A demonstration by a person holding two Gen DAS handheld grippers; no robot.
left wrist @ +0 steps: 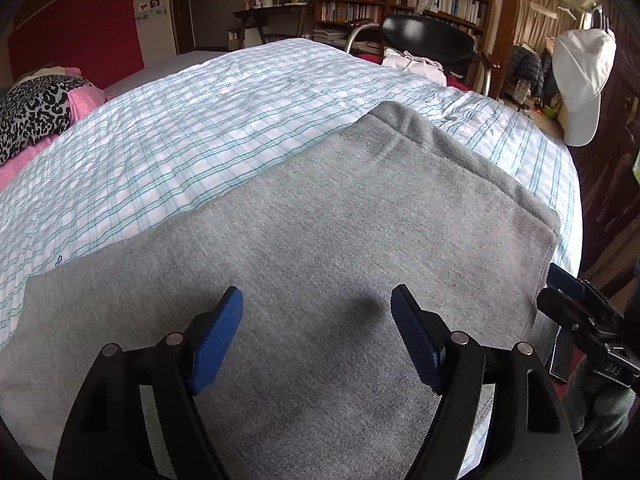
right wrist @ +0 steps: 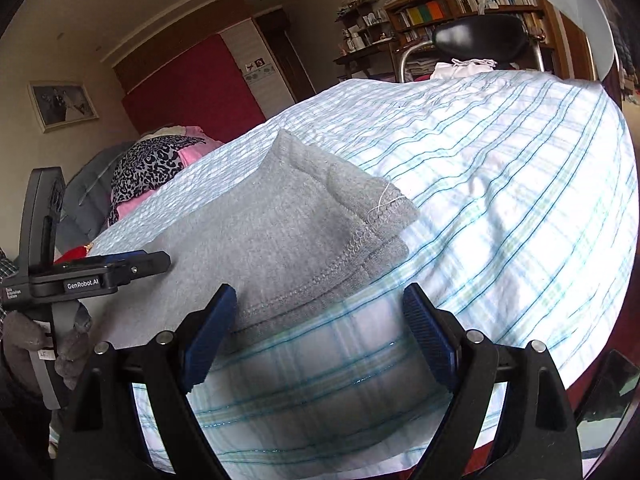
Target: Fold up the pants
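Grey sweatpants (left wrist: pixel 320 248) lie flat on the plaid bedspread (left wrist: pixel 180 120), folded into a broad panel with a stitched hem at the far right. My left gripper (left wrist: pixel 316 332) is open and empty, its blue pads just above the near part of the pants. In the right wrist view the pants (right wrist: pixel 280 220) end in a hemmed corner over the plaid cover (right wrist: pixel 500 200). My right gripper (right wrist: pixel 320 332) is open and empty, over the near edge of the pants and the bed's side. The left gripper shows at the left (right wrist: pixel 120 268); the right one shows at the far right (left wrist: pixel 576 304).
A leopard-print and pink pile (left wrist: pixel 36 112) lies at the bed's head. A black chair (left wrist: pixel 432 40) with white cloth stands behind the bed, bookshelves (left wrist: pixel 400 0) beyond. A white cap (left wrist: pixel 580 80) hangs at right.
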